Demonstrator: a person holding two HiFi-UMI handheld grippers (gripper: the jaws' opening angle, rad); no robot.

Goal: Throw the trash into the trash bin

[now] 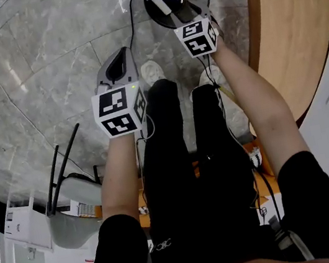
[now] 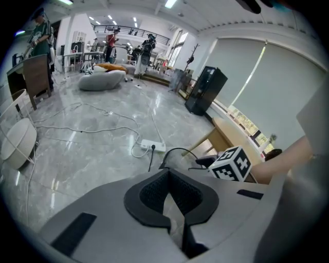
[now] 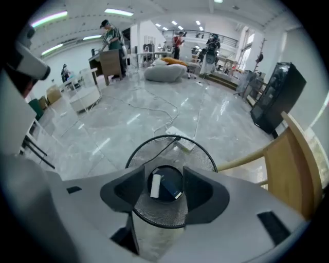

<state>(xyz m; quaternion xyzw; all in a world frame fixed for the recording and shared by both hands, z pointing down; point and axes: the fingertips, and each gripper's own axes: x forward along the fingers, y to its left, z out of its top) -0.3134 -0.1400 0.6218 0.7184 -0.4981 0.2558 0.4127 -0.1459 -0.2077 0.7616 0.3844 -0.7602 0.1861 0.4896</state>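
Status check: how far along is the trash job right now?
Done, it seems: a white piece and a dark flat piece lie at the bottom of the mesh trash bin. In hand: nothing. The right gripper is above the bin, jaws apart and empty, and the left gripper has its jaws together, empty. Left: no other trash shows in these views.

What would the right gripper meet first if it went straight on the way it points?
Likely the trash at the bottom of the bin; the open gripper aims into its mouth. Depth is unclear.
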